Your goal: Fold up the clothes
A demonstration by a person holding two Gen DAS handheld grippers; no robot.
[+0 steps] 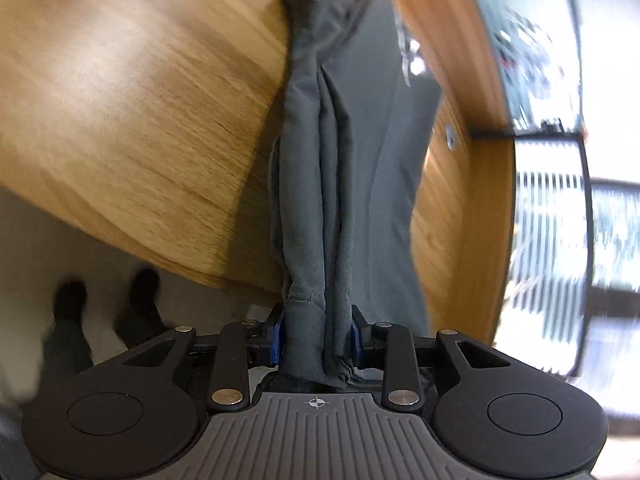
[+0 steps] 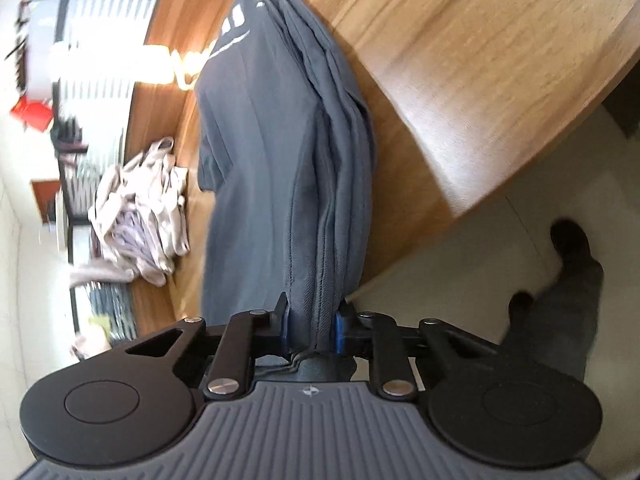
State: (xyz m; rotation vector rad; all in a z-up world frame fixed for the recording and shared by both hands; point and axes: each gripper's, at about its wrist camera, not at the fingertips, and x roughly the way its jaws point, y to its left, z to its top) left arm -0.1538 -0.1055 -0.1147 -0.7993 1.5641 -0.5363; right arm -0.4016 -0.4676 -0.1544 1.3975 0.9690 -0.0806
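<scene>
Grey garment (image 1: 352, 128) bunched in both clenched grippers, left (image 1: 318, 340) and right (image 2: 312, 330), beyond wooden table edge (image 1: 200, 276).

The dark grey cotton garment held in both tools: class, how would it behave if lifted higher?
The dark grey cotton garment would likely sag, since it bunches into soft folds at the left tool. It probably won't slip: the right tool pinches several layers. Its free end may drag across the wooden table.

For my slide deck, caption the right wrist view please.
Right gripper clamps bunched grey garment above wooden table; pale clothes pile beyond.
</scene>
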